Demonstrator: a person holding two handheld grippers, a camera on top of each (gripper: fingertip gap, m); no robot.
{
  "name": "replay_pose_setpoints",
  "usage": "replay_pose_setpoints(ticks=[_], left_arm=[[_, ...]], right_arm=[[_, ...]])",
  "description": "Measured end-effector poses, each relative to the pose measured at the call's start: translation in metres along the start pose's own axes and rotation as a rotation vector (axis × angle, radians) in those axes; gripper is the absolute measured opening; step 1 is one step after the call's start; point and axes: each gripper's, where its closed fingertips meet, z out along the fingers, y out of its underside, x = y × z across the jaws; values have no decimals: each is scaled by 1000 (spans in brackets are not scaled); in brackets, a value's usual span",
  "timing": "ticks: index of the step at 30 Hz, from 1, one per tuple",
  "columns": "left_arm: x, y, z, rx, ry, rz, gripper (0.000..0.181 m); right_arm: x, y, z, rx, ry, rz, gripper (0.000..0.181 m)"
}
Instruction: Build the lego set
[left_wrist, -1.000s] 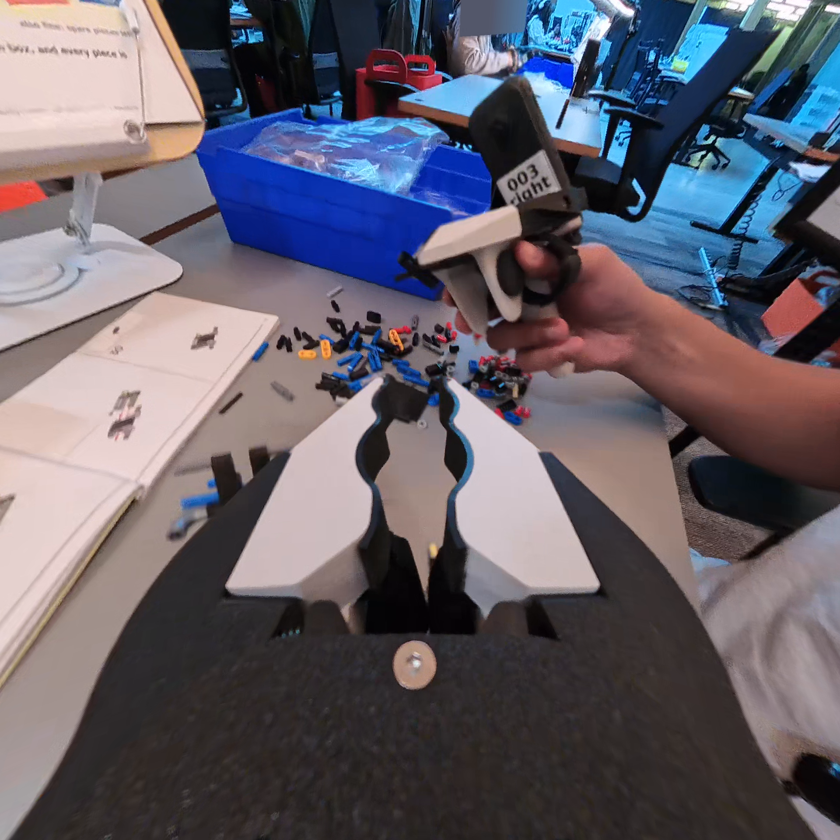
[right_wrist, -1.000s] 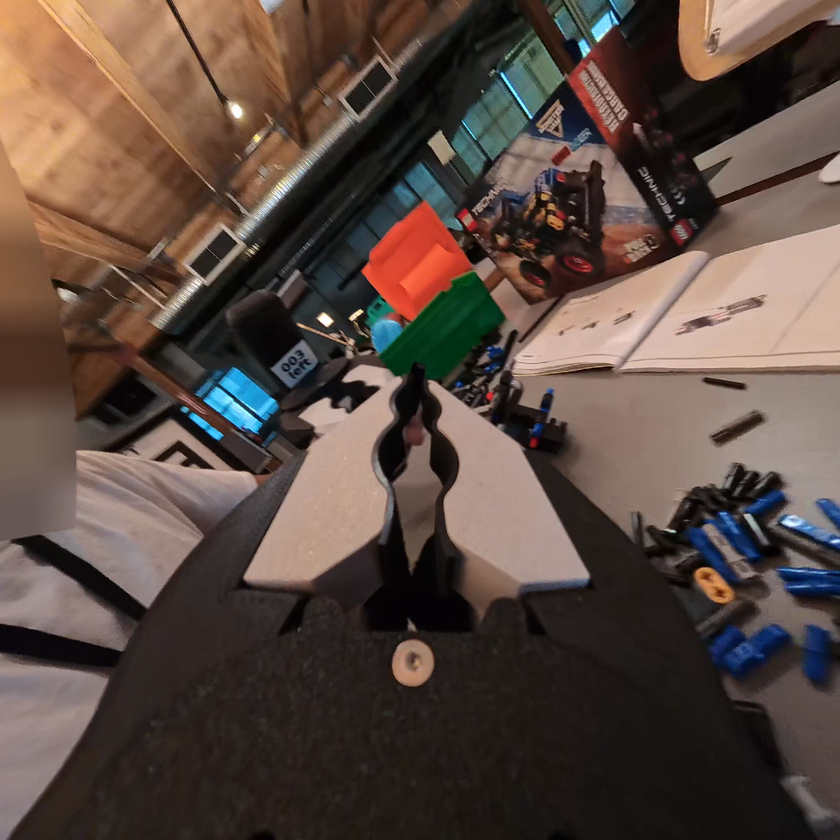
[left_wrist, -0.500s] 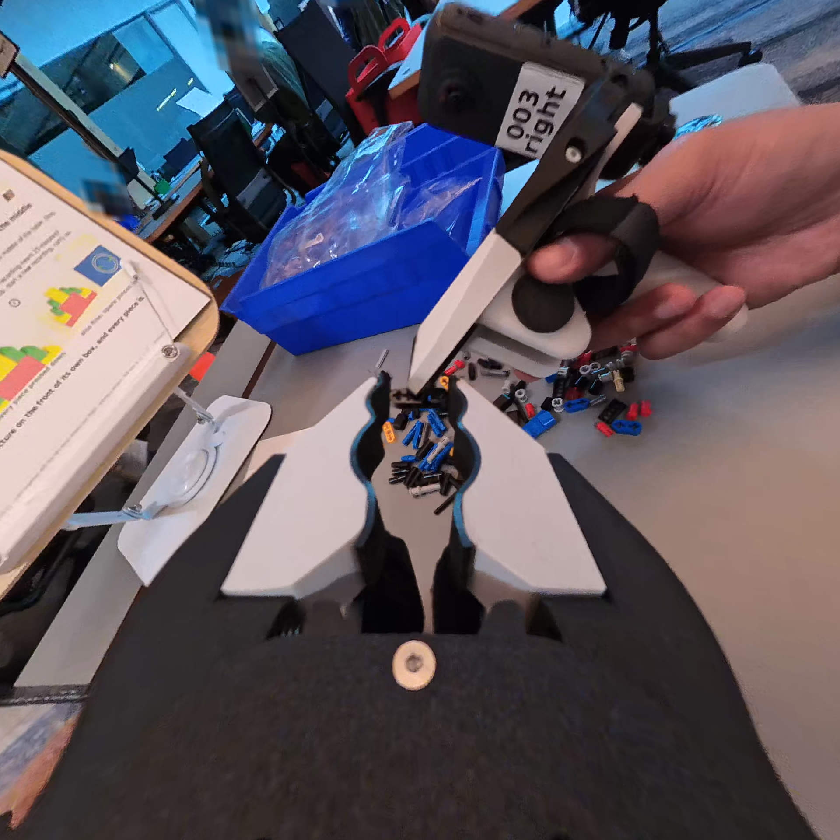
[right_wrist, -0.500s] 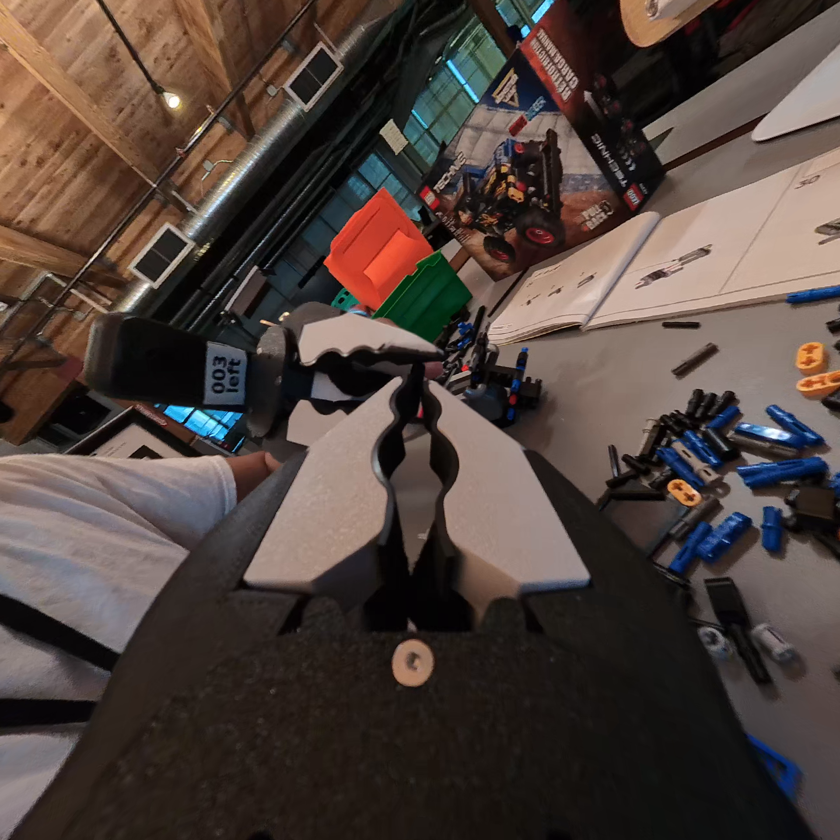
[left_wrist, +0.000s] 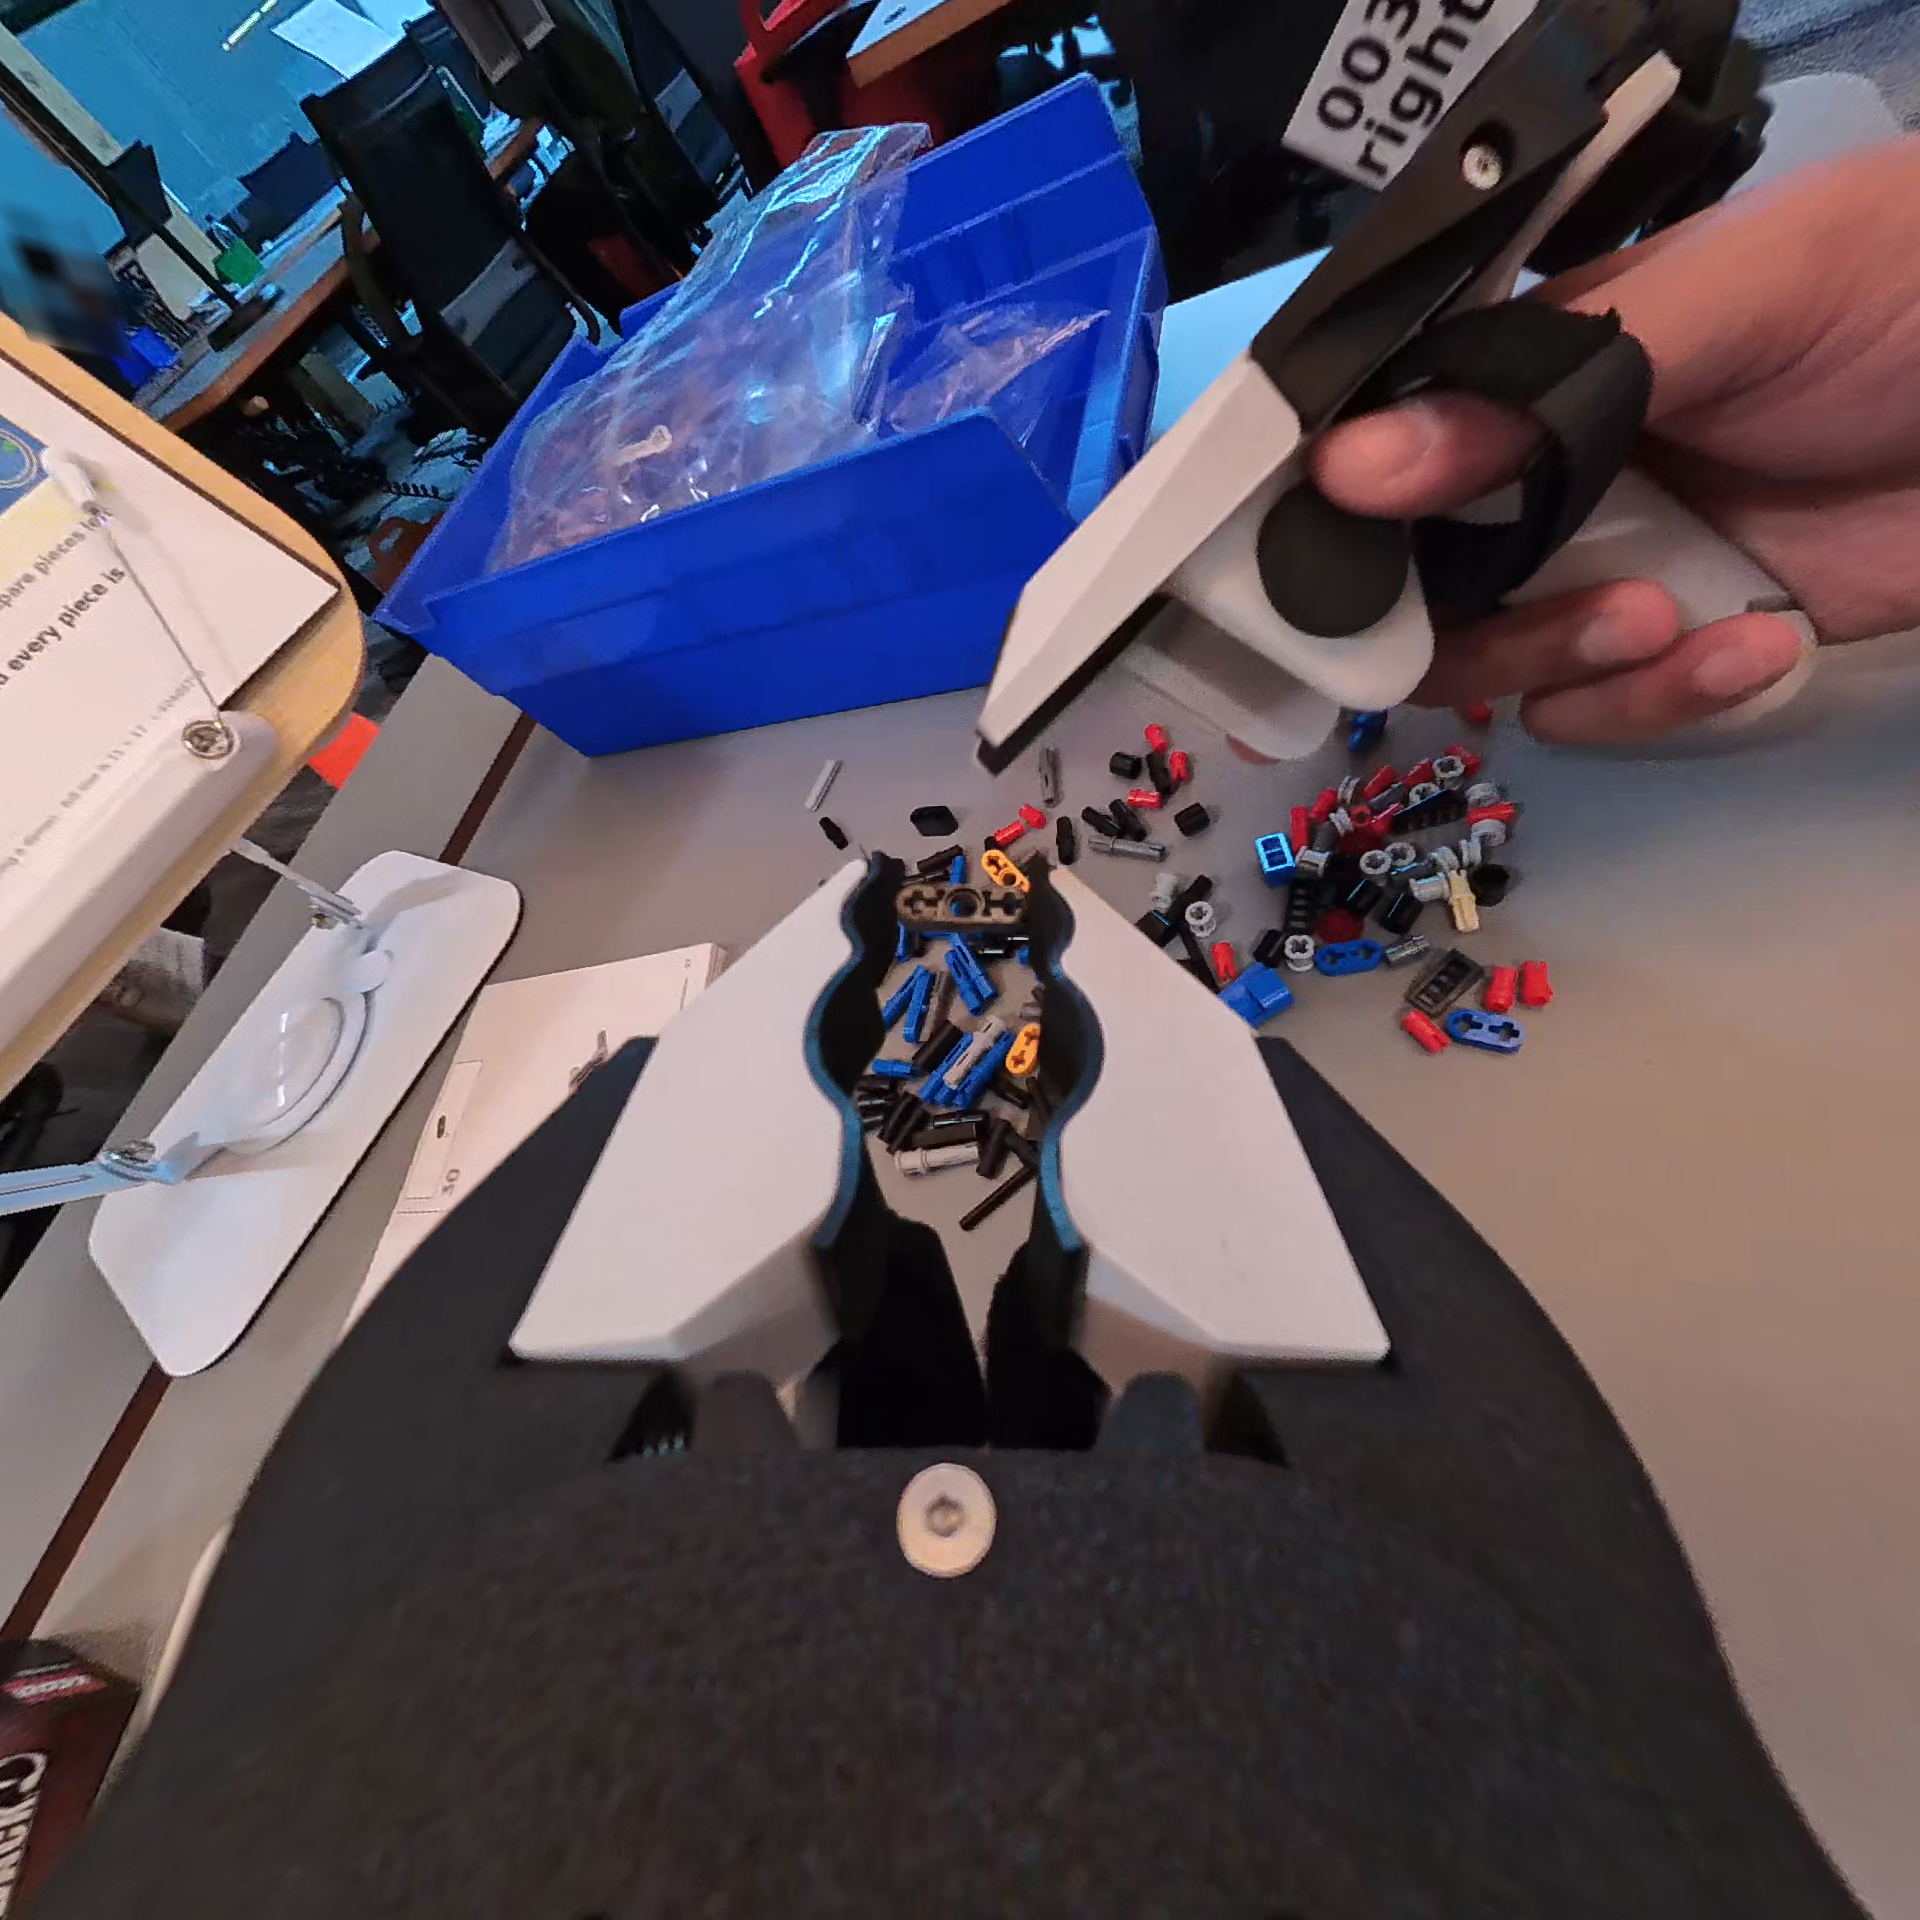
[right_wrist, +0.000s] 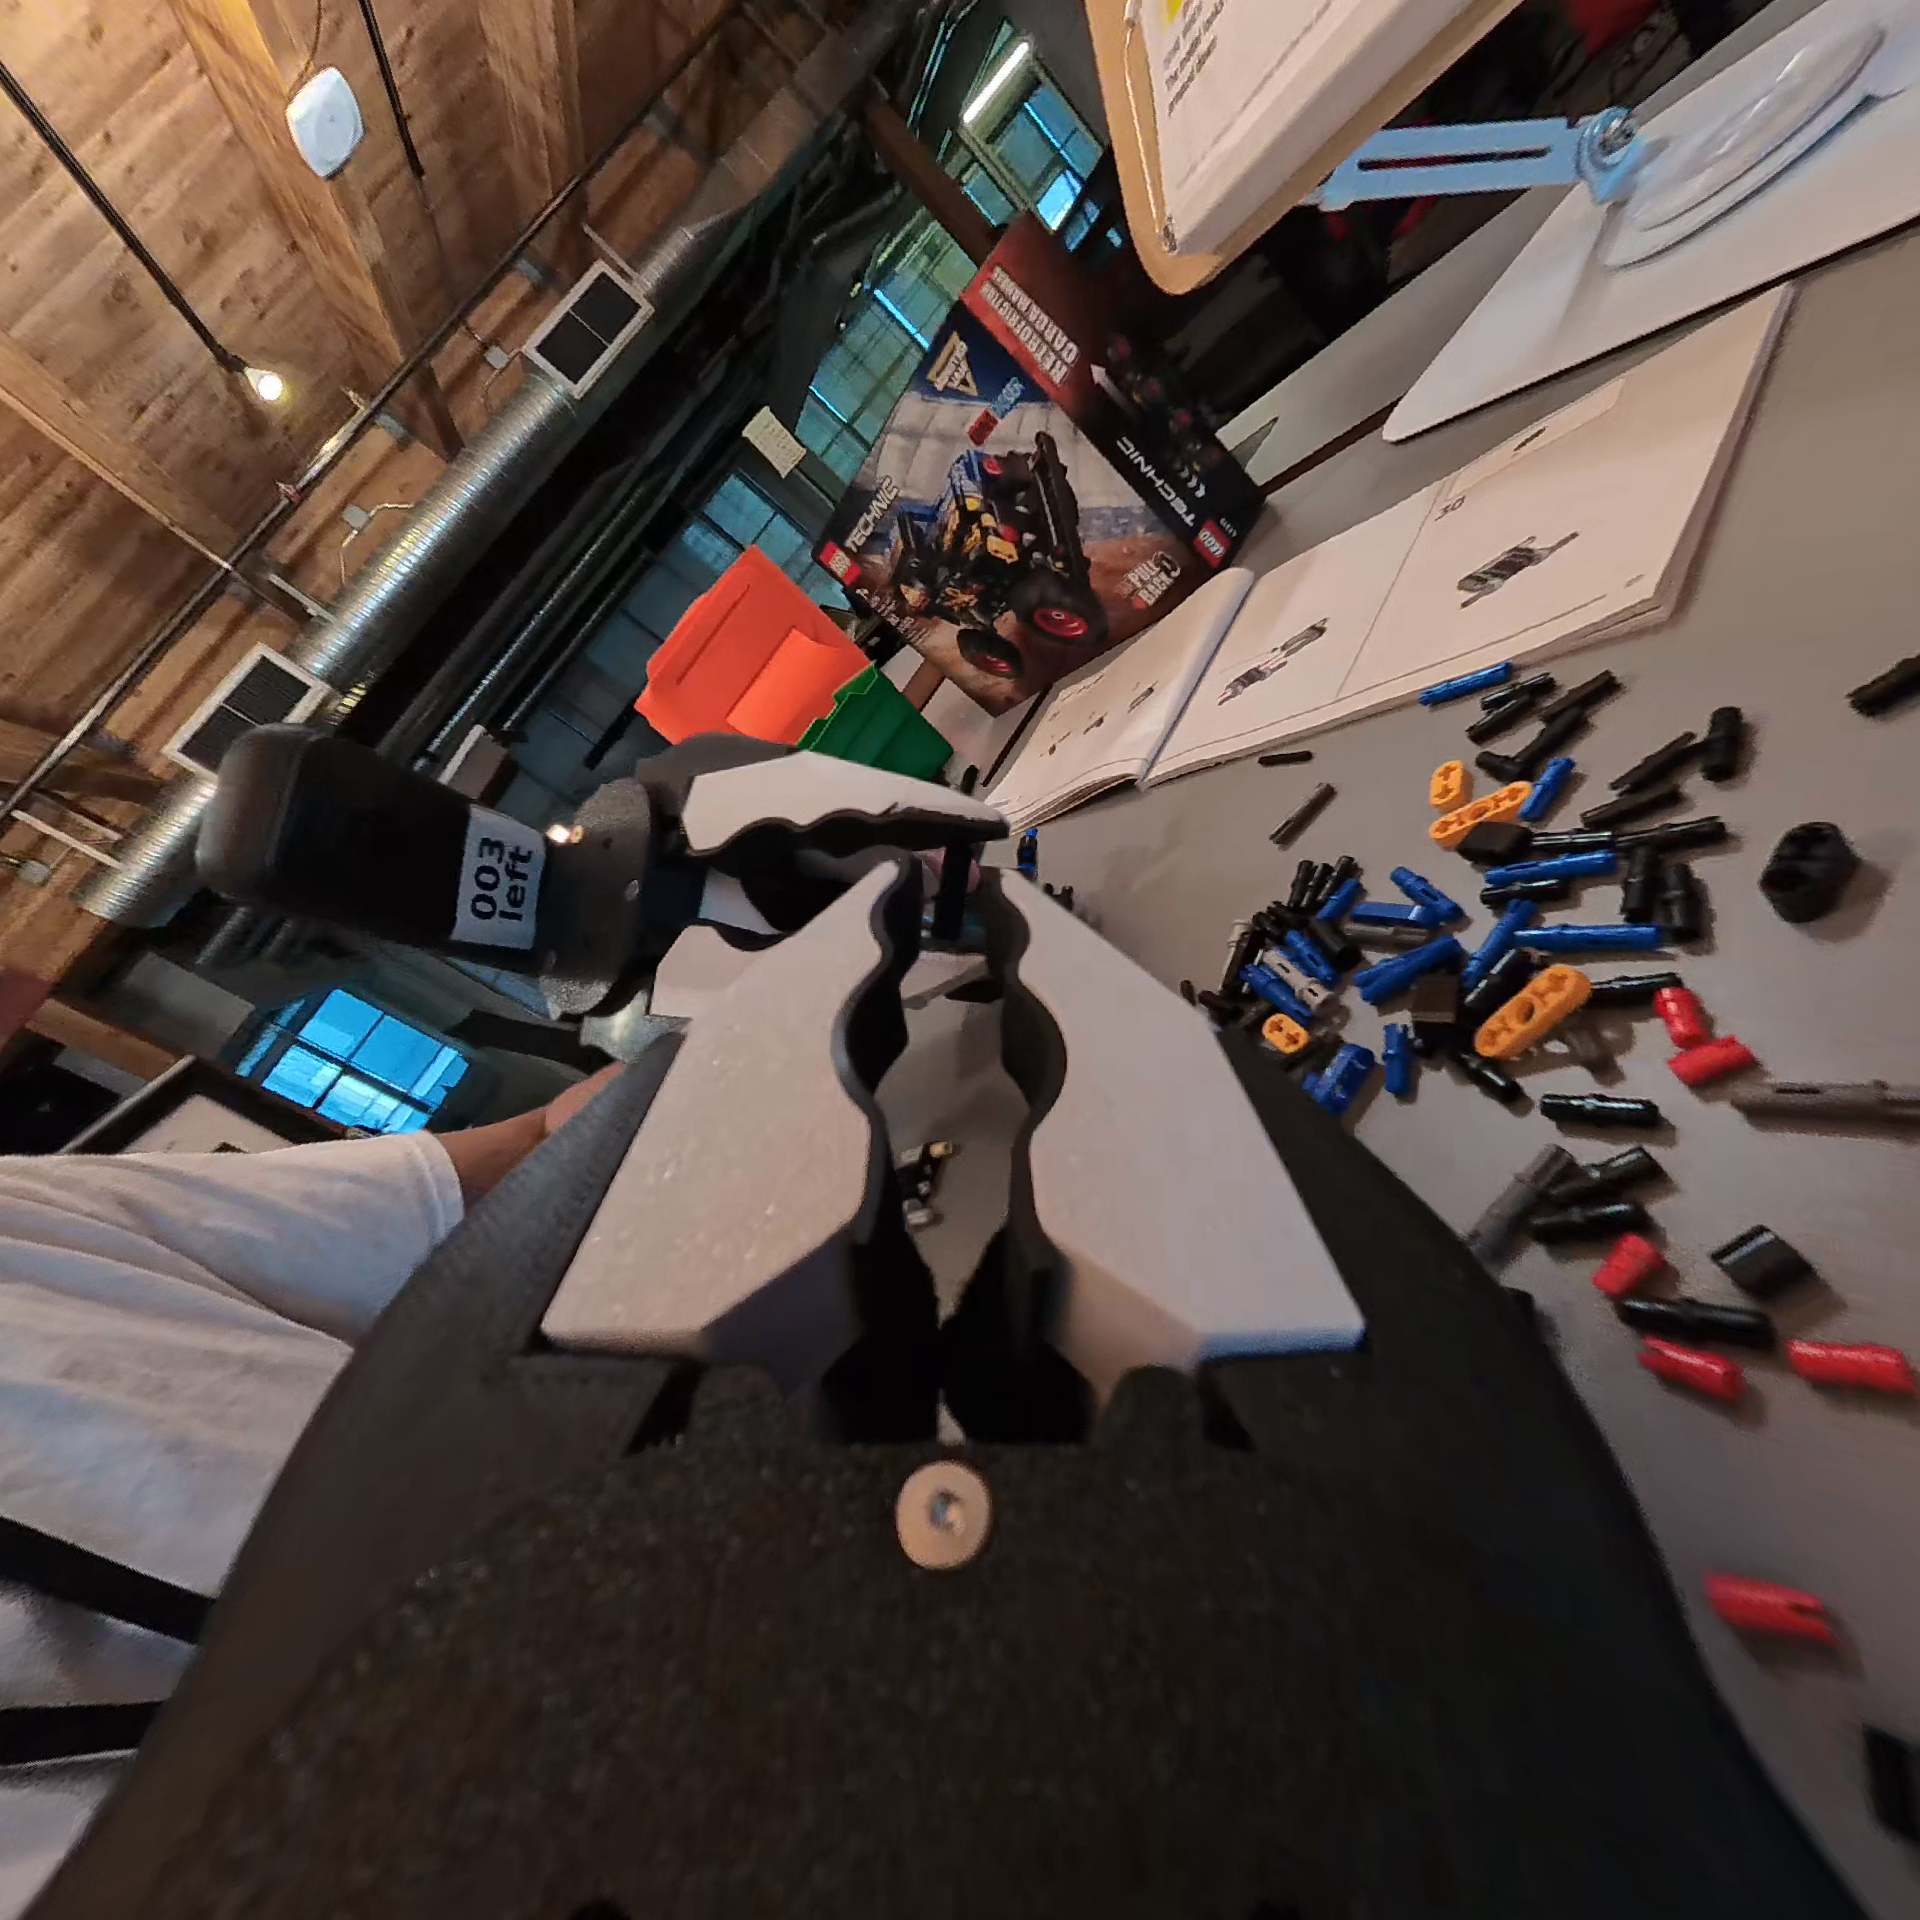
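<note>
The loose lego pieces (left_wrist: 966, 1029) lie scattered on the grey desk (left_wrist: 1662, 1195) at the centre of the left wrist view: blue and black pins, a few orange connectors and a dark flat beam with holes (left_wrist: 961, 902) showing through the gap between the fingers. A second cluster of red, grey, blue and black pieces (left_wrist: 1392, 894) sits just to the right of it.

The left gripper (left_wrist: 956, 883) hangs above the first cluster with its fingers (left_wrist: 727, 1122) spread apart and nothing between them; the pieces seen in the gap lie on the desk below.

The right gripper (right_wrist: 951, 883) comes in from the upper right of the left wrist view, held by a hand (left_wrist: 1714, 447), its tip low over the pieces. In the right wrist view its fingers (right_wrist: 748, 1122) stand narrowly apart, and a thin black pin (right_wrist: 948, 883) stands upright at their tips; whether they pinch it or it merely lies behind them, I cannot tell. The left gripper's tips sit just beyond, at the middle left of that view.

In the right wrist view the pieces spread across the right half of the frame. Past them an open instruction booklet (right_wrist: 1455, 592) lies flat, with the set's box (right_wrist: 1039, 499) standing beyond it. A blue bin (left_wrist: 790, 582) holding clear plastic bags (left_wrist: 779, 343) sits in the upper middle of the left wrist view, and a white stand base (left_wrist: 291, 1091) rests on the desk at the left.
</note>
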Motion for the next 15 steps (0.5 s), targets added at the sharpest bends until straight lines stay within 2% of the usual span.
replay_pose_setpoints(ticks=[4, 10, 15], left_arm=[[-2, 1, -15, 3, -27, -12, 23], [7, 12, -89, 59, -82, -146, 23], [31, 36, -136, 44, -73, -246, 23]], right_arm=[[-2, 4, -4, -35, 41, -74, 10], [-23, 25, 4, -171, 64, -322, 11], [-35, 67, 29, -344, 44, -467, 15]])
